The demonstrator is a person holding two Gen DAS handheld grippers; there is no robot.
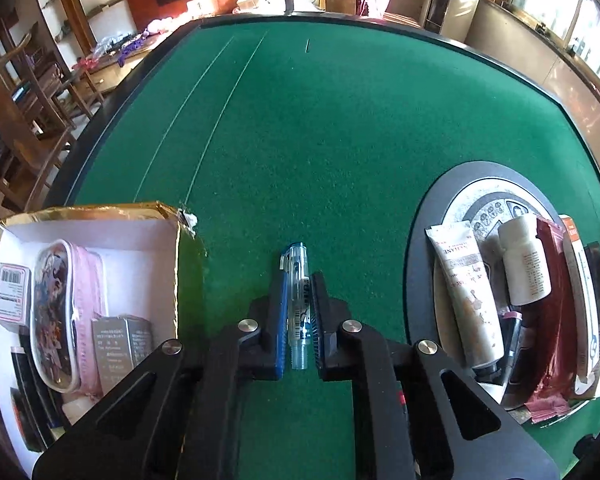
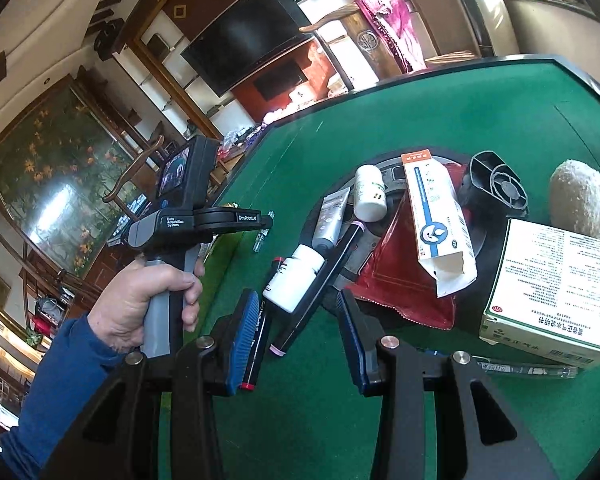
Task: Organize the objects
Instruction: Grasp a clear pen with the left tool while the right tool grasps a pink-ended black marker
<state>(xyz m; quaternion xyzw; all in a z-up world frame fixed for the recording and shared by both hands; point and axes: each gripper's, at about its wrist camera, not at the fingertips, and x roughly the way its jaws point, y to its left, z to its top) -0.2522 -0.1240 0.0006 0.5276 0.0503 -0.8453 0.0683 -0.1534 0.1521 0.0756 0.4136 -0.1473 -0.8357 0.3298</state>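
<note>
My left gripper (image 1: 299, 280) is shut on a clear blue pen (image 1: 298, 304) that points away over the green felt table (image 1: 320, 120). A gold-rimmed white box (image 1: 96, 216) lies to its left, holding a pink pencil case (image 1: 60, 316) and small cartons. My right gripper (image 2: 298, 300) is open above a pile: a black marker with pink ends (image 2: 320, 284), a white bottle (image 2: 294, 278) and a second black marker (image 2: 256, 340) beside the left finger. The left gripper and the hand holding it also show in the right wrist view (image 2: 268, 220).
A round grey disc (image 1: 432, 216) at the right carries a cream tube (image 1: 468, 288), a white bottle (image 1: 526, 264) and a red pouch (image 1: 552, 320). In the right wrist view a white-and-orange carton (image 2: 436, 216), a large white box (image 2: 556, 292), a black fan (image 2: 496, 184) and a beige ball (image 2: 582, 200) lie nearby.
</note>
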